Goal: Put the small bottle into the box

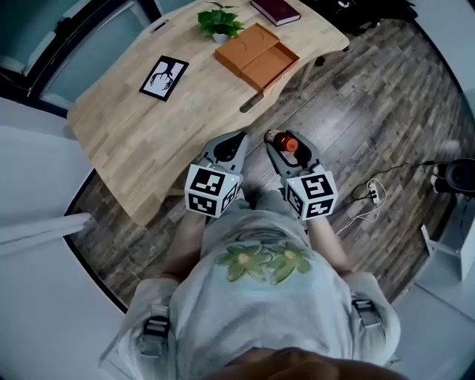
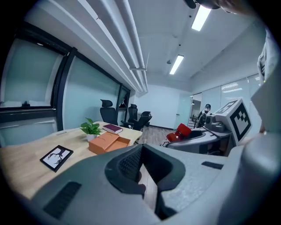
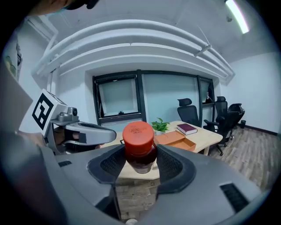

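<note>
The small bottle (image 1: 285, 141), dark with a red cap, sits between the jaws of my right gripper (image 1: 286, 146), which is shut on it. In the right gripper view the bottle (image 3: 139, 147) stands upright between the two pads, cap on top. The box (image 1: 257, 55) is orange and open and lies on the far part of the wooden table (image 1: 133, 126); it shows as the box (image 3: 178, 140) ahead of the bottle. My left gripper (image 1: 238, 139) is held beside the right one over the table's near edge, jaws together and holding nothing. Both grippers are well short of the box.
On the table stand a small potted plant (image 1: 220, 22), a dark red book (image 1: 275, 10) and a framed black-and-white picture (image 1: 164, 77). Cables and a plug strip (image 1: 375, 194) lie on the wooden floor at the right. Office chairs (image 3: 189, 112) stand beyond the table.
</note>
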Motion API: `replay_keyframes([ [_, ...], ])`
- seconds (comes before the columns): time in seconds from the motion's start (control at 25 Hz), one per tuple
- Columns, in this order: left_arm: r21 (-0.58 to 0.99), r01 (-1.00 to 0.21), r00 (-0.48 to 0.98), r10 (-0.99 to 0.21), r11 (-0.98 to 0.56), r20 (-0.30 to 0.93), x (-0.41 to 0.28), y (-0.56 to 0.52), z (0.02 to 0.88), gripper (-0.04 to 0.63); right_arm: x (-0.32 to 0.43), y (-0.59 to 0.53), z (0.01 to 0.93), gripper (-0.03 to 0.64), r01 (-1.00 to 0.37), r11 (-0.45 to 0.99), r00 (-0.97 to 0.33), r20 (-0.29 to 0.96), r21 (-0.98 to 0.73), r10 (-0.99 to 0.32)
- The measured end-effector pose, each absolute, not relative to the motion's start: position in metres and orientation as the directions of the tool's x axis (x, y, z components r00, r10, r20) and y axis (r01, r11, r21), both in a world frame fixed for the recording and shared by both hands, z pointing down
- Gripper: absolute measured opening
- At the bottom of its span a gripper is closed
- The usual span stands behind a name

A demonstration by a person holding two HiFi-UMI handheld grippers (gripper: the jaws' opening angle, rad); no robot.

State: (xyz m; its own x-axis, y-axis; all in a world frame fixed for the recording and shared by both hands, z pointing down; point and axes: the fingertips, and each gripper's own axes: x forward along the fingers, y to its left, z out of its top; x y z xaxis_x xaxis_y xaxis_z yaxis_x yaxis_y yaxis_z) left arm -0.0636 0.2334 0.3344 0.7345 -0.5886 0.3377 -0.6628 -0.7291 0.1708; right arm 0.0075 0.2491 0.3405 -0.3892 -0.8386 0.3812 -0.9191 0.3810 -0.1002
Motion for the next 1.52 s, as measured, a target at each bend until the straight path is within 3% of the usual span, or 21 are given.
replay_keyframes([
  [0.44, 0.191, -0.638, 0.755, -0.555, -0.746, 0.351, -0.08, 0.213, 0.349, 0.008, -0.007, 0.237, 0.346, 0.218, -0.931, 0.348, -0.363, 0.373, -0.11, -0.854],
  [1.52, 0.137, -0.655, 0.724, -0.565, -0.744, 0.395, -0.024, 0.073, 0.347, 0.008, 0.057, 0.083, 0.333, 0.218, -0.902, 0.415, -0.431, 0.304, -0.119, -0.85],
])
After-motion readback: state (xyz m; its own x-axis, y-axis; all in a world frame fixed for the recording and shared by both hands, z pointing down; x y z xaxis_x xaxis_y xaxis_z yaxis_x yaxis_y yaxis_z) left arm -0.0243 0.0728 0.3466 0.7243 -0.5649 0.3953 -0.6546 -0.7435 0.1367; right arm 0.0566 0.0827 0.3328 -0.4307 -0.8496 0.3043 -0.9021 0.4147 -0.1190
